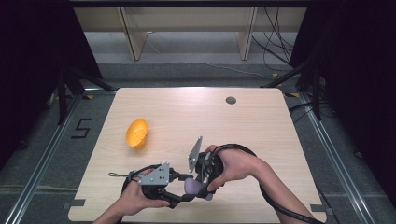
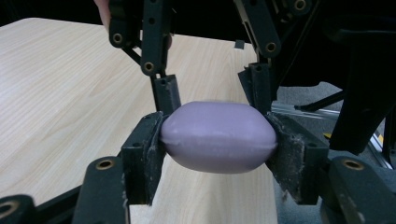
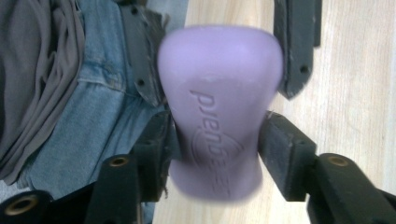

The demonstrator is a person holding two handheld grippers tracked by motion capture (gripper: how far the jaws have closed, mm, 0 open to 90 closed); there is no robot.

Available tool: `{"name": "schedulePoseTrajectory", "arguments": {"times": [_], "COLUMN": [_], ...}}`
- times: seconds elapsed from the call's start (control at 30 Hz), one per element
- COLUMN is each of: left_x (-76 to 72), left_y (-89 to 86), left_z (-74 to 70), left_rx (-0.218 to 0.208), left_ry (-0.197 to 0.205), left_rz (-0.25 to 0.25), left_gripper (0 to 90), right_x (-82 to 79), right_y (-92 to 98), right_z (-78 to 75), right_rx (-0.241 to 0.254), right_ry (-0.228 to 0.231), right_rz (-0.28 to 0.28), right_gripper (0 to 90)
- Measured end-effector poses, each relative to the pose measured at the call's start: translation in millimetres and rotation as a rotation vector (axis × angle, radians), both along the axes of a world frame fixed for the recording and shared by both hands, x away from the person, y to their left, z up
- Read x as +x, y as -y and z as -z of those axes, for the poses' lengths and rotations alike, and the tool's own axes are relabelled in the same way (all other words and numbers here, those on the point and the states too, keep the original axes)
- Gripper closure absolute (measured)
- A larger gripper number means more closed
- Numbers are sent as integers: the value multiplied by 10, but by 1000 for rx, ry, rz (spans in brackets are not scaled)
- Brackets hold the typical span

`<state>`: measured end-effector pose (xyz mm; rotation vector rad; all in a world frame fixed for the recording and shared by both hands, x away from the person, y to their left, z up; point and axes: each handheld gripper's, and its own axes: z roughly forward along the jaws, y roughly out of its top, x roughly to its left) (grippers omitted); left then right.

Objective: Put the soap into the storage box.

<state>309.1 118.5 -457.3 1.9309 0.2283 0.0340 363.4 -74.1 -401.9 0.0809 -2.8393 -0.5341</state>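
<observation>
Table [image 1: 243, 121] of pale wood takes up the middle of the high view, with a small round grommet [image 1: 230, 100] near its far edge and an orange bowl-shaped thing [image 1: 137, 133] tipped on its side at the left. Down at the near edge, both hands meet over one small lilac lump. The left gripper [image 1: 184, 192] comes in low from the left, the right gripper [image 1: 204, 183] from the right, cable looping behind it.

Closer in, the left gripper view names that lump: a purple soap bar [image 2: 218, 136], smooth and rounded, pinched end to end between the left gripper's own pads, firmly clamped, held clear above the table near its edge. Beyond it the other gripper's two fingers [image 2: 166, 91] stand either side of the bar.

The right gripper view adds embossed lettering on the bar's flat face, too soft to read, and blue denim [image 3: 100, 112] behind. Here the right gripper [image 3: 218, 144] has the bar between its pads; its left pad is at the bar, a sliver of gap shows at the right pad, so that grip is loosened.
</observation>
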Motion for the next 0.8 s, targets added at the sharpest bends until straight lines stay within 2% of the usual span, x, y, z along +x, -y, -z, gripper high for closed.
{"name": "schedulePoseTrajectory", "arguments": {"times": [0.03, 0.07, 0.1, 0.17, 0.2, 0.23, 0.27, 0.3, 0.33, 0.37, 0.4, 0.47, 0.5, 0.53, 0.57, 0.6, 0.63, 0.67, 0.7, 0.73, 0.8], "left_x": [5, -14, -6, -15, -13, -13, -4, -10, 7, 0, 9, 20, 22, 38, 66, 73, 80, 104, 102, 128, 141], "left_y": [-4, -3, -7, -15, -19, -22, -35, -38, -52, -59, -80, -110, -126, -143, -166, -186, -214, -233, -260, -282, -317], "left_z": [-13, -11, -15, -14, -16, -19, -30, -32, -40, -41, -53, -56, -65, -74, -85, -93, -112, -123, -145, -164, -208], "left_rx": [12, 8, 10, 13, 17, 17, 28, 21, 25, 16, 25, 9, 11, 10, 7, -3, 4, -14, -5, -12, -3], "left_ry": [26, 6, 19, -1, 2, 0, 14, -5, 16, -11, -1, -23, -24, -27, -20, -37, -48, -54, -73, -72, -88], "left_rz": [8, -5, 5, -5, -7, -12, -18, -26, -23, -34, -42, -66, -84, -94, -101, -128, -163, -181, -229, -249, -352], "left_gripper": [397, 397, 397, 397, 397, 397, 397, 396, 397, 397, 397, 397, 397, 397, 397, 397, 397, 397, 397, 397, 396], "right_x": [-18, -2, 13, 25, 17, -52, -25, -21, -9, -17, -7, -1, -21, -19, -46, -52, -24, -56, -74, -91, -116], "right_y": [15, 21, 27, 47, 68, 96, 103, 115, 134, 164, 192, 266, 310, 340, 391, 439, 477, 537, 592, 647, 754], "right_z": [-14, -10, -15, -11, -26, -69, -58, -62, -54, -68, -73, -83, -99, -99, -117, -122, -95, -109, -110, -109, -101], "right_rx": [-21, -6, 10, 23, 7, -54, -32, -19, 13, 13, 22, 43, 27, 41, 23, 30, 80, 77, 86, 98, 128], "right_ry": [-14, -10, 15, 17, 17, -11, 8, 12, 21, 24, 29, 48, 46, 51, 51, 52, 62, 76, 99, 104, 120], "right_rz": [23, 10, -13, -27, -5, 79, 61, 69, 62, 86, 84, 94, 125, 124, 164, 179, 132, 179, 207, 227, 269], "right_gripper": [458, 450, 441, 412, 399, 390, 384, 381, 381, 380, 380, 380, 380, 380, 380, 380, 384, 386, 387, 396, 403]}}
